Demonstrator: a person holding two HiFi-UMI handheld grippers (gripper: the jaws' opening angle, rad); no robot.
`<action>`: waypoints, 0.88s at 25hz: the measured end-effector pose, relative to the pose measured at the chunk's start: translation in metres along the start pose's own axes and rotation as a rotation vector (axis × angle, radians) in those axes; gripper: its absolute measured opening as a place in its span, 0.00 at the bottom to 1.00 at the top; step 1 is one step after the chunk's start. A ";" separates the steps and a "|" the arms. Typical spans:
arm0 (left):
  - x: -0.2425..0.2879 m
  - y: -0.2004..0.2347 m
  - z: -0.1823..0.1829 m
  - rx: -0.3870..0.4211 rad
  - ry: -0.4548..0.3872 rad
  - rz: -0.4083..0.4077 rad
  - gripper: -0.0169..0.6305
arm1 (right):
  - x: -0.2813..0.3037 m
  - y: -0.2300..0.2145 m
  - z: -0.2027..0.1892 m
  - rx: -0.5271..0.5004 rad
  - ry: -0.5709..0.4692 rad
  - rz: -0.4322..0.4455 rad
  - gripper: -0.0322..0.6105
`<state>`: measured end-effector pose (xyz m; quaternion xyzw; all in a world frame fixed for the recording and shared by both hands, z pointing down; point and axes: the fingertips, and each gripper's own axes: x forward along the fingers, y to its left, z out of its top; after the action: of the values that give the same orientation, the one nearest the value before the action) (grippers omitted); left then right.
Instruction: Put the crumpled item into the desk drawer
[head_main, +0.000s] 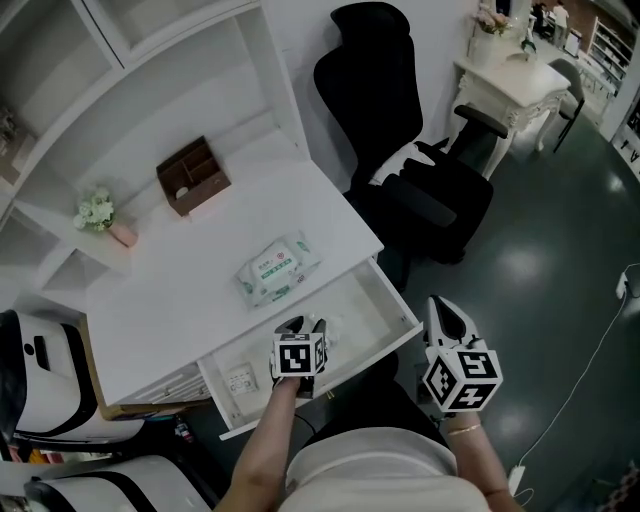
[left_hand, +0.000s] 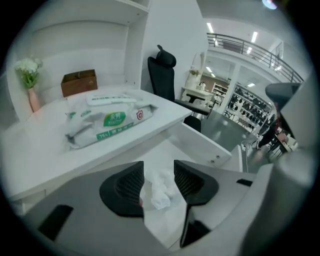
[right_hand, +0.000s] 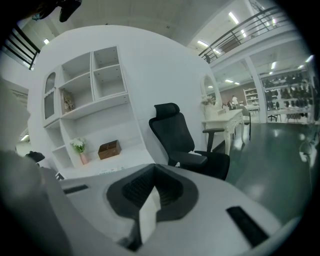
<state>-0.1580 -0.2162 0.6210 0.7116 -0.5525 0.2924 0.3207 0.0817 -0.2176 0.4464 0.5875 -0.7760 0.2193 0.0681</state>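
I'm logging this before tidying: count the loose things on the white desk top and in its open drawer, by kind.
Brown wooden organiser box: 1
Pink vase of white flowers: 1
Green-and-white soft wipes pack: 1
Crumpled white tissue, in drawer: 1
Small flat white packet, in drawer: 1
Total: 5

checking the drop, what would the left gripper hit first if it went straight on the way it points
Most likely the crumpled white tissue lying in the open white desk drawer. It shows straight ahead of the left gripper, between its open jaws. Depth is unclear, so the drawer floor beside it is possible.
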 end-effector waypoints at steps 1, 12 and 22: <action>-0.006 0.000 0.005 0.006 -0.020 0.007 0.30 | 0.000 0.002 0.000 0.000 -0.002 0.002 0.05; -0.072 -0.010 0.054 -0.004 -0.245 -0.014 0.20 | -0.005 0.019 0.000 -0.015 -0.012 0.023 0.05; -0.122 -0.013 0.079 -0.005 -0.390 -0.040 0.11 | -0.011 0.035 0.000 -0.031 -0.027 0.048 0.05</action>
<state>-0.1669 -0.2025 0.4759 0.7649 -0.5906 0.1409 0.2153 0.0523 -0.2002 0.4332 0.5705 -0.7939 0.2011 0.0615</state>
